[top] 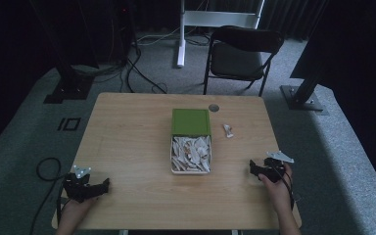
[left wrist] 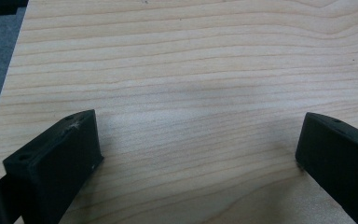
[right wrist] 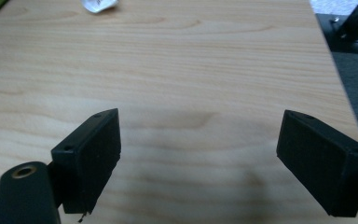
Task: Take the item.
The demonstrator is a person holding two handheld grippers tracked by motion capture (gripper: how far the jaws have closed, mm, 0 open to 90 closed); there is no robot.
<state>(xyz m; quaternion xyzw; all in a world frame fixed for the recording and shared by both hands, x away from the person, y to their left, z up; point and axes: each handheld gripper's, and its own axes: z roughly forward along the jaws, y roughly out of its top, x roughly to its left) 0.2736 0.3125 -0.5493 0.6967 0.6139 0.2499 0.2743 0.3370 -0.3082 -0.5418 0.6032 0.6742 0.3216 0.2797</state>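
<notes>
Wooden table (top: 127,142), seen from high view. White box (top: 190,154) w/ pale scraps sitting mid-table; its green lid (top: 191,121) lying just beyond it, touching far edge. Small white crumpled piece (top: 228,130) resting on table to right of lid, apart from box. Dark round disc (top: 214,107) near far edge.

Left gripper (top: 98,187) resting at near-left corner, person's hand (top: 76,208) holding it; jaws standing wide apart, nothing btwn them but bare wood (left wrist: 191,93).

Right gripper (top: 254,169) sitting near right edge, hand (top: 276,188) behind it; jaws also spread wide, empty. In right gripper view, white piece (right wrist: 99,4) showing at top, well ahead of jaws.

Black folding chair (top: 242,54) standing beyond table.
</notes>
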